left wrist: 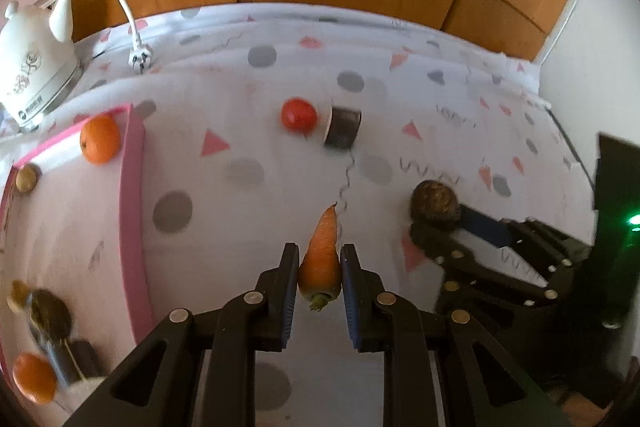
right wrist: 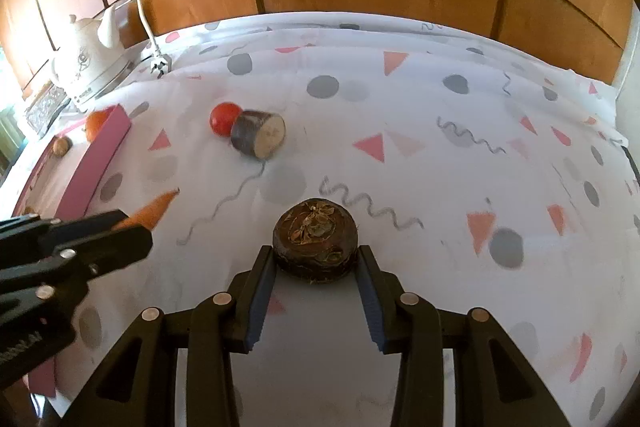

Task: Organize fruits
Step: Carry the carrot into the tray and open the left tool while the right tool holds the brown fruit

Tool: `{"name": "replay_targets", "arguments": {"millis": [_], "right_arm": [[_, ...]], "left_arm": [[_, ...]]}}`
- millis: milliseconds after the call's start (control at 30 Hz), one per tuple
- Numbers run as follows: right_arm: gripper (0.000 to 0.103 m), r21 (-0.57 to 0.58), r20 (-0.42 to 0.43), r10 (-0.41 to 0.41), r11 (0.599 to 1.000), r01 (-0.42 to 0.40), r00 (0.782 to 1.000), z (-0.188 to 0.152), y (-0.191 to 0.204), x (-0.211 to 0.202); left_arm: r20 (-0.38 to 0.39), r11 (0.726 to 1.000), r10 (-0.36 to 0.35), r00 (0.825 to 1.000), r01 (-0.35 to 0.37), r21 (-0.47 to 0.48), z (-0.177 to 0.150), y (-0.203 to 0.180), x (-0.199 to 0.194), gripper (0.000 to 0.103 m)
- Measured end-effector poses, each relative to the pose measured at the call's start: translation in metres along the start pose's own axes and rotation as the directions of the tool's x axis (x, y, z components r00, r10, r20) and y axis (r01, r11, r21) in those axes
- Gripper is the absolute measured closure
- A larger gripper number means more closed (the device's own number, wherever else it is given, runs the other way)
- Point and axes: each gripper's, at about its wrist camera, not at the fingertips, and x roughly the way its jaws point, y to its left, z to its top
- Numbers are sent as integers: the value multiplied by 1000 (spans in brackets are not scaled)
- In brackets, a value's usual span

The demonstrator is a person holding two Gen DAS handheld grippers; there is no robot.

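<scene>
Left gripper (left wrist: 320, 259) clamped on a carrot (left wrist: 322, 259), tip pointing away, above the patterned cloth (left wrist: 240, 131). Right gripper (right wrist: 316, 259) clamped on a dark root (right wrist: 315, 241), its rough top visible only in the right view. Farther off, a tomato (left wrist: 298, 113) touches a cut dark piece (left wrist: 343, 127), whose pale cut face shows only from the right. The left view alone shows the pink tray's (left wrist: 134, 163) inside, with oranges (left wrist: 100, 139). Farthest: white kettle (left wrist: 34, 63).
</scene>
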Motion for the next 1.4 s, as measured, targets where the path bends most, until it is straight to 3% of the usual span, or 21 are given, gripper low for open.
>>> {"name": "replay_targets", "arguments": {"millis": [133,233,533,1067,1400], "right_arm": [[62,3,8,0,1000,0,1000,-13,-1,-9],[62,4,23,5,1000,-5,1000,-21,-1,-13],[61,2,40,1,1000,-1,999,-26,1,-15],[61,-7,95,-66,998,67,993,-35,10,-17],[62,-8,103,-70,997,71,992,-35,11,-17]], "left_arm": [[-18,1000,27,999,-27,-3,-17,-2,6,82],[42,999,50,998,-50,4,-27,-5,5,82],[120,993,104,987,-111,49,-37,-11,7,81],[121,995,89,989,-94,39,-44,-6,-5,82],[189,998,58,980,-58,-6,-45,4,-50,82]]}}
